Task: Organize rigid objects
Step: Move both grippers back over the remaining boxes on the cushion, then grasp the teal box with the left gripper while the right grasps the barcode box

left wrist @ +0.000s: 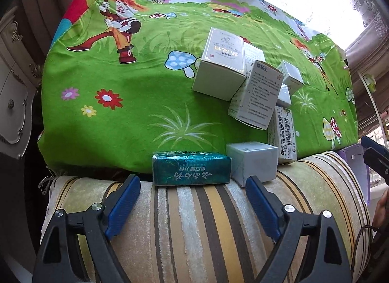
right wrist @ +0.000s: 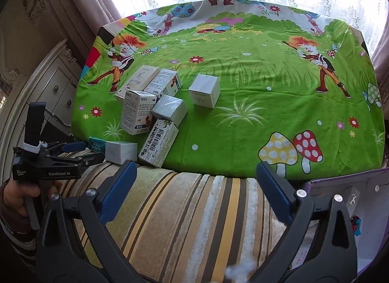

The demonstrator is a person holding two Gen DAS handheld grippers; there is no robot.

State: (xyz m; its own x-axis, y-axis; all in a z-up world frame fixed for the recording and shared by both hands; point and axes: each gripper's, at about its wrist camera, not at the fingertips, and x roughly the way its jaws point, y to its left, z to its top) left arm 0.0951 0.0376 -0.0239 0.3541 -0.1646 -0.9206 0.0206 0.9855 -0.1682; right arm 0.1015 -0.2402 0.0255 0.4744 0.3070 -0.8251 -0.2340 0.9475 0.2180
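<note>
Status: sorting judged barely begun; nothing is gripped and the cartons lie in a loose heap.

Left gripper (left wrist: 193,183): jaws spread, empty, facing the glossy teal foil-wrapped box (left wrist: 191,170) at the near edge of the surface, just short of it.

Right gripper (right wrist: 194,171): jaws spread, empty, over the striped plush bolster (right wrist: 184,210), well apart from the pile.

Stock, near-left of the green cartoon-print cloth (right wrist: 255,103):
- plain grey cardboard cube (right wrist: 121,151), beside the teal box;
- white barcode-printed carton (right wrist: 159,145), tilted;
- white text-printed medicine carton (right wrist: 136,112), upright;
- silver-grey cube (right wrist: 170,110);
- two pale cartons behind, lying flat;
- white cube box (right wrist: 204,91), standing apart on the right.

All are rigid, sharp-edged paperboard.

Purple cardboard container (right wrist: 345,185), near right: a likely destination.
</note>
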